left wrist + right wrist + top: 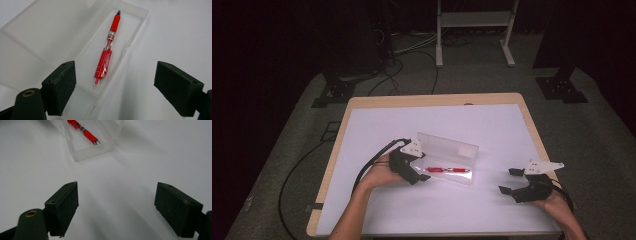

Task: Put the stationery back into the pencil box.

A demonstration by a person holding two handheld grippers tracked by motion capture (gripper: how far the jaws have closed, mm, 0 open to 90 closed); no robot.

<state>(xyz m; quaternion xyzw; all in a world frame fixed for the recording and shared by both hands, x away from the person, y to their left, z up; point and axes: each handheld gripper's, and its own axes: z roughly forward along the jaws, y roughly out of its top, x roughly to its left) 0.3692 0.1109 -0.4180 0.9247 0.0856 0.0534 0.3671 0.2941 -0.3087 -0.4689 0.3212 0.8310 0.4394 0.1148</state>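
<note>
1 red pen (pixel 107 51) lies in the open clear pencil case (pixel 464 176) mid-table. Left gripper (pixel 424 166) gapes empty beside it, right gripper (pixel 508 181) spread near the right edge; next, shutting the lid (pixel 447 146).

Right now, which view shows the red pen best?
The left gripper view: the red pen lies whole and close in the open clear case, clip and tip visible. The right gripper view catches its tip end at the top edge; the high view shows it small.
</note>
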